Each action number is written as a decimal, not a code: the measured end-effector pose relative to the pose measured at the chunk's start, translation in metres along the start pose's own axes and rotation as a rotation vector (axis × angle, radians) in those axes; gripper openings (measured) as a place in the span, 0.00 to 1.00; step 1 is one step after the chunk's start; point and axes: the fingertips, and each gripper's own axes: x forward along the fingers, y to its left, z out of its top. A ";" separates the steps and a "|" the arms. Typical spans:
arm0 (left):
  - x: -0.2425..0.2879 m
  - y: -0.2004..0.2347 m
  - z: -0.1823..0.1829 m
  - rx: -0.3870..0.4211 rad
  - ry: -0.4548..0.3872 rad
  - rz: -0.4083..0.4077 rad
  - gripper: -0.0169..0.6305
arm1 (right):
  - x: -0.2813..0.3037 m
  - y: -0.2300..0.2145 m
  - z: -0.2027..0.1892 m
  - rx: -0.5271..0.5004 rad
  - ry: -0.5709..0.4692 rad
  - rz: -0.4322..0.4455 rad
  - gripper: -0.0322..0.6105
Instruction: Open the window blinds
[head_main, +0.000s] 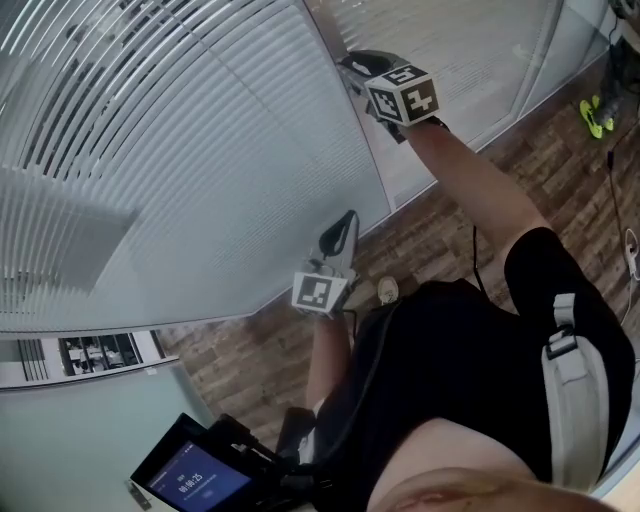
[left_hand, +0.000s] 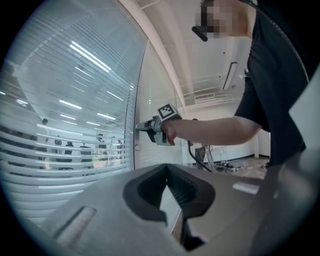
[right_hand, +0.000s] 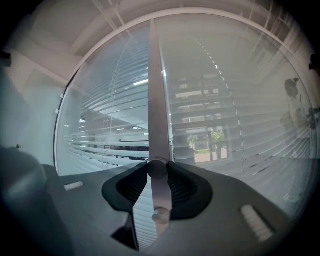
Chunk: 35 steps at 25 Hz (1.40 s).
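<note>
Blinds (right_hand: 220, 115): white slats behind glass, on both sides of a grey post (right_hand: 157, 90); you can see through the gaps
Knob (right_hand: 157, 168): small and round, on the post, with a second knob (right_hand: 161, 216) close by
Right tool (right_hand: 157, 172): clamped on the knob, one pad on each side
Left tool (left_hand: 168, 170): well apart from the knob, beside the glass, tips together, nothing in it
Floor (head_main: 430, 230): brown wood

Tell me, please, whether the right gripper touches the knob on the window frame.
Touching. The right gripper view shows the right gripper clamping the knob from both sides.
</note>
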 end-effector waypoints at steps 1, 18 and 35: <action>0.000 -0.001 0.000 -0.001 0.001 -0.001 0.03 | 0.000 0.000 0.000 0.022 -0.007 -0.002 0.26; -0.002 0.003 0.004 -0.007 -0.010 0.019 0.03 | 0.001 -0.001 0.001 0.140 -0.044 0.001 0.25; 0.003 0.005 -0.003 0.016 -0.029 0.023 0.03 | 0.002 0.001 0.004 0.080 -0.040 0.015 0.26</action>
